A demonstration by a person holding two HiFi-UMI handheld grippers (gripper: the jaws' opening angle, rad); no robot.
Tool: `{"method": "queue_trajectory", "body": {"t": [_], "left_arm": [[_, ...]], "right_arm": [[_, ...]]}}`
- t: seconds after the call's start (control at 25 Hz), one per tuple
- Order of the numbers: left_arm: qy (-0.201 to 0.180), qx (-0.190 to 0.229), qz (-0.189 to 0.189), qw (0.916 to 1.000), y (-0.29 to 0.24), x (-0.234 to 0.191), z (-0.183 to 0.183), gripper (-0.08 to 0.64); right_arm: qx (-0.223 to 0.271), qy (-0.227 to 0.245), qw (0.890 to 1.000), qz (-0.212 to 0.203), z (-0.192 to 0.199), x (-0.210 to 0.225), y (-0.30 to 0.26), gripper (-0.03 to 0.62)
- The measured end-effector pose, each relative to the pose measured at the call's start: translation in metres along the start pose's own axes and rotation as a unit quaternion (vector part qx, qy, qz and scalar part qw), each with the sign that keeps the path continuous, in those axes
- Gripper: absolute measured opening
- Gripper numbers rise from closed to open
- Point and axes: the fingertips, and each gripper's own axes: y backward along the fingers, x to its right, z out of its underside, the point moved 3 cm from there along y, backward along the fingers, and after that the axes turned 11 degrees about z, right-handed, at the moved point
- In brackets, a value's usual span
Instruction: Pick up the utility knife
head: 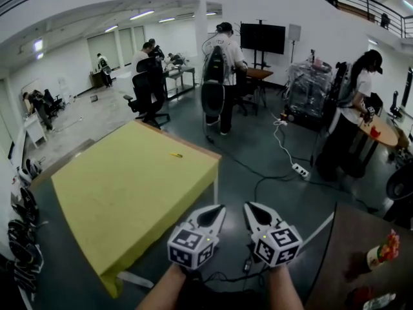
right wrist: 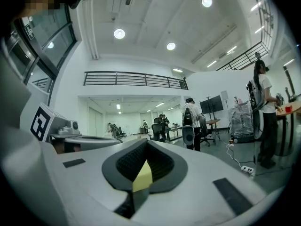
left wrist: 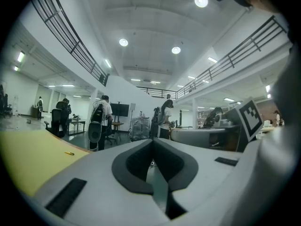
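A small yellow utility knife [head: 176, 154] lies near the far right edge of the yellow-covered table [head: 122, 192]. It also shows as a tiny sliver [left wrist: 69, 153] on the yellow top [left wrist: 23, 157] at the left of the left gripper view. Both grippers are held side by side, short of the table's near right corner and well away from the knife. The left gripper [head: 218, 210] is shut with nothing between its jaws [left wrist: 153, 141]. The right gripper [head: 251, 208] is shut and empty too [right wrist: 145, 143].
A white power strip [head: 300, 170] and black cables lie on the dark floor to the right of the table. Several people [head: 222, 70] stand or sit beyond it, with office chairs [head: 147, 95]. A brown table [head: 361, 244] with a small bottle stands at the near right.
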Motion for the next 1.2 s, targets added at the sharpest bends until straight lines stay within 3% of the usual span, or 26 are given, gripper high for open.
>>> {"method": "queue_trajectory", "body": {"t": [0.44, 1.2], "left_arm": [[0.017, 0.006, 0.005, 0.9998, -0.032, -0.061, 0.002, 0.008], [0.046, -0.008, 0.025, 0.9986, -0.103, -0.23, 0.0, 0.008]], "right_arm": [[-0.012, 0.007, 1.0, 0.01, 0.001, 0.016, -0.061, 0.009], [-0.031, 0.008, 0.999, 0.035, -0.009, 0.034, -0.24, 0.009]]}}
